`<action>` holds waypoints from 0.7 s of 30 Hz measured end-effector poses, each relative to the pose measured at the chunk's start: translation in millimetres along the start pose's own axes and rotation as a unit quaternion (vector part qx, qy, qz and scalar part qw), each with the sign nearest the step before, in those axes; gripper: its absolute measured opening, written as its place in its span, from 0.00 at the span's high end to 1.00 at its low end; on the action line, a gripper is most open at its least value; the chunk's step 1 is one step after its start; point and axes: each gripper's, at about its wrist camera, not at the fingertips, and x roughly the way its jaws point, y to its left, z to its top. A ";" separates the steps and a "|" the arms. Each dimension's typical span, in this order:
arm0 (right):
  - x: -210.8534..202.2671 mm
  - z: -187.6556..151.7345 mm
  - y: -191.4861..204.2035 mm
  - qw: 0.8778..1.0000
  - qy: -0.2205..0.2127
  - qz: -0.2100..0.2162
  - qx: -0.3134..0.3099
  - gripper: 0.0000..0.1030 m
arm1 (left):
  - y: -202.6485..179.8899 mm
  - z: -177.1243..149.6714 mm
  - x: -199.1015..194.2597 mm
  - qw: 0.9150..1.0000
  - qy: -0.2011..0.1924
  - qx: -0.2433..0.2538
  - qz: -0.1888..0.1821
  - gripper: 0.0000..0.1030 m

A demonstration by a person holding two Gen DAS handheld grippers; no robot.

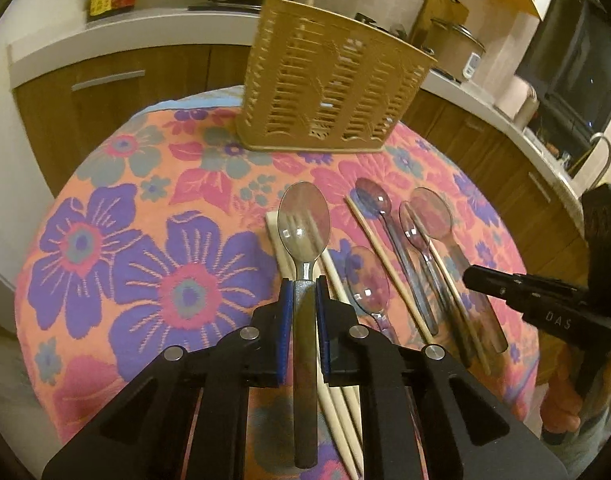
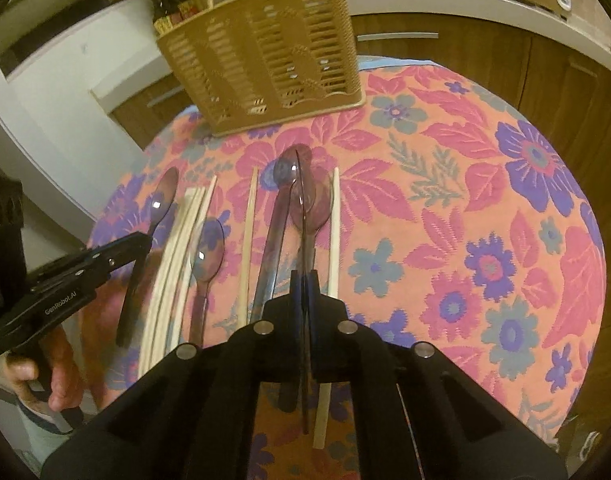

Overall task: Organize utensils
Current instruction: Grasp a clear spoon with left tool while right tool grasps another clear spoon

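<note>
Left hand-held gripper (image 1: pixel 304 286), marked "GenRobot.AI", clamps one clear plastic spoon (image 1: pixel 304 220); the right hand-held gripper (image 2: pixel 304 280) pinches another spoon (image 2: pixel 301 196) edgewise. Four spoons (image 1: pixel 367 280) lie among loose chopsticks (image 1: pixel 387 264) near the tan utensil basket (image 1: pixel 329 80) on the floral counter (image 1: pixel 145 200).

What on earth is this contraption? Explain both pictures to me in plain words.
There is no robot. A person holds two hand-held tongs, each with a wide-angle camera looking along its fingers. That is why the pictures curve.

The left-wrist picture looks out from the left tongs. They are shut on a clear spoon, flat side up. The right tongs show at its right edge.

The right-wrist picture looks out from the right tongs. They are shut on another spoon, seen edge-on. The left tongs show at its left edge.

A round table wears a flowered cloth. On it lie more clear spoons and chopsticks. Behind them stands a tan slotted basket.
</note>
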 end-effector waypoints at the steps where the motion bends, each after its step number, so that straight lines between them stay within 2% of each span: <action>1: -1.7 1.0 -3.4 1.000 -0.003 -0.001 0.006 0.99 | 3.1 -0.2 -0.9 1.000 0.000 -0.003 -0.002 0.91; 4: -4.5 2.5 -19.0 1.000 -0.006 -0.014 0.024 0.99 | 15.4 -2.2 -2.9 1.000 -0.003 -0.017 0.021 0.91; 8: 2.5 2.0 -41.0 0.999 0.013 -0.019 0.045 0.99 | 26.0 -4.0 0.4 0.999 0.007 -0.022 0.045 0.91; 11: 3.5 3.5 -49.4 0.998 0.017 -0.028 0.046 0.98 | 29.4 -2.5 1.8 0.999 0.014 -0.016 0.046 0.89; 12: 3.2 5.0 -49.9 0.998 0.019 -0.033 0.044 0.97 | 29.0 -2.2 1.8 0.999 0.015 -0.012 0.046 0.84; 13: 3.7 6.3 -51.4 0.998 0.025 -0.034 0.040 0.95 | 28.4 -1.7 1.3 0.999 0.014 -0.007 0.049 0.76; 15: 5.9 10.3 -50.8 0.998 0.035 -0.040 0.030 0.83 | 28.0 0.2 0.1 0.998 0.011 0.002 0.054 0.72; 16: 7.3 13.3 -49.6 0.998 0.037 -0.050 0.021 0.72 | 28.5 1.9 1.1 0.998 0.014 0.005 0.054 0.71; 17: 8.3 16.9 -47.1 0.997 0.037 -0.061 0.009 0.69 | 29.4 3.9 2.8 0.998 0.019 0.008 0.055 0.71; 21: 18.4 26.5 -48.5 0.995 0.059 -0.075 0.001 0.69 | 26.2 6.4 12.2 0.996 0.046 0.029 0.065 0.70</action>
